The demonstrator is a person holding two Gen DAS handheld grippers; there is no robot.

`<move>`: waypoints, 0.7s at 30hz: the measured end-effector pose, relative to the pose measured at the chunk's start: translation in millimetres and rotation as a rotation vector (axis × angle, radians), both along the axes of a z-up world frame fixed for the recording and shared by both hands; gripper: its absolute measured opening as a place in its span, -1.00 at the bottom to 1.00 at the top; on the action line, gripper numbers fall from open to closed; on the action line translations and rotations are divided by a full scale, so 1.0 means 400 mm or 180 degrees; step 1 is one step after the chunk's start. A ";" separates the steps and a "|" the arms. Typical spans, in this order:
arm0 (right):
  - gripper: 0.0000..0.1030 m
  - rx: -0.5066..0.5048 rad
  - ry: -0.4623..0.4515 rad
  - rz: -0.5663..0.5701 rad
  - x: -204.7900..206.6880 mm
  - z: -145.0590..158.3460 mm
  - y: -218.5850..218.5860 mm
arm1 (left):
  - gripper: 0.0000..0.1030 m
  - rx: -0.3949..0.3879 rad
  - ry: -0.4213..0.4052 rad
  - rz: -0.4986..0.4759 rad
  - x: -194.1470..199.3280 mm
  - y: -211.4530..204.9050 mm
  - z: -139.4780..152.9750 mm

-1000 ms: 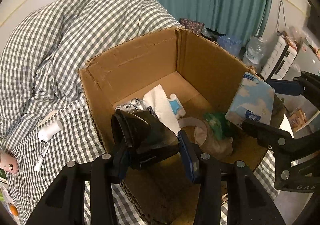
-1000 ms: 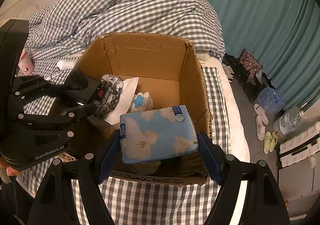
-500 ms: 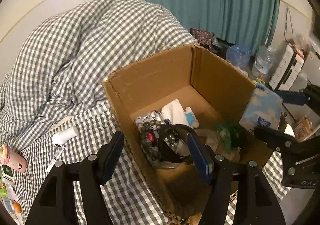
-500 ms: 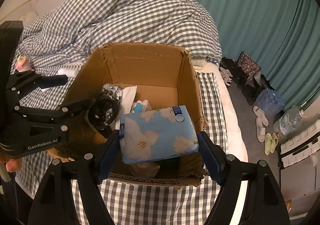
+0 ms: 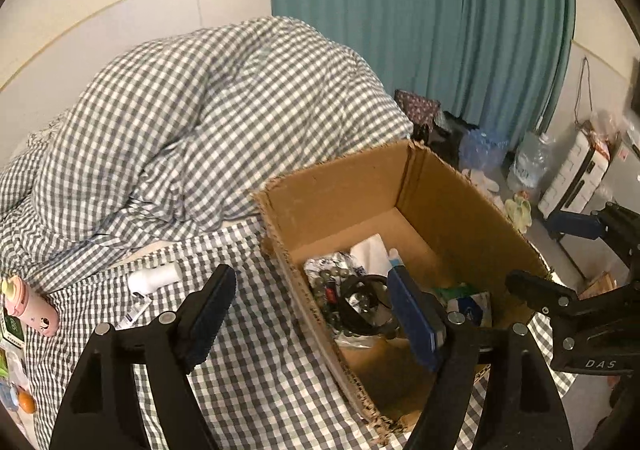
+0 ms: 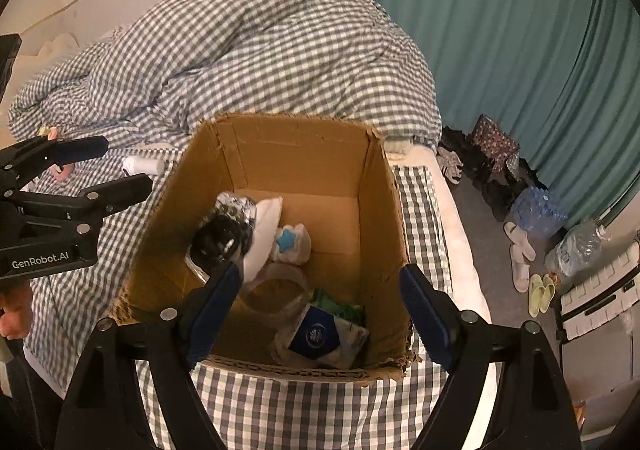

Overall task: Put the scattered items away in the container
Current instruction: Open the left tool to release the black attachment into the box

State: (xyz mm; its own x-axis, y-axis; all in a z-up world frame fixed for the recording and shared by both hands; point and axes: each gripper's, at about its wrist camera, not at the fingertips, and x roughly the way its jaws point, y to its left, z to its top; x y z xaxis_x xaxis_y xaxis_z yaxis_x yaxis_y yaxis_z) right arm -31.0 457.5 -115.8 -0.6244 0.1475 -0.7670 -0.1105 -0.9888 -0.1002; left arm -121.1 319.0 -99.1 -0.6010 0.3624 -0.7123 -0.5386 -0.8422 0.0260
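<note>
Both grippers hang over the cardboard box (image 6: 280, 154), and both have just been opening. The left gripper (image 5: 310, 314) stands with its jaws wide apart above the box's near-left wall — nothing between them. The right gripper (image 6: 320, 310) is spread wide too, empty, above the box's near edge. Inside the box, the blue tissue pack (image 6: 324, 334) lies in the near-right corner, tilted, partly on a green packet (image 6: 340, 308). The black round item (image 6: 218, 242) rests against the box's left wall, beside a white pouch (image 6: 266, 228) and a small star-marked bundle (image 6: 290, 242). Left of the box, on the checked bedspread (image 5: 256, 362), a white bottle (image 5: 154, 277) and a pink bottle (image 5: 30, 308) lie out.
</note>
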 end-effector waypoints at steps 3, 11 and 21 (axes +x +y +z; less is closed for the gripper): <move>0.59 -0.0016 0.0059 -0.0001 -0.001 0.022 -0.015 | 0.57 0.0112 0.0002 0.0069 -0.007 -0.043 0.022; 0.59 -0.0046 0.0280 0.0012 -0.006 0.085 -0.072 | 0.57 0.0300 0.0078 0.0242 -0.024 -0.173 0.077; 0.64 -0.0230 0.0548 0.0106 -0.043 0.145 -0.176 | 0.57 0.0473 0.0148 0.0568 -0.053 -0.383 0.112</move>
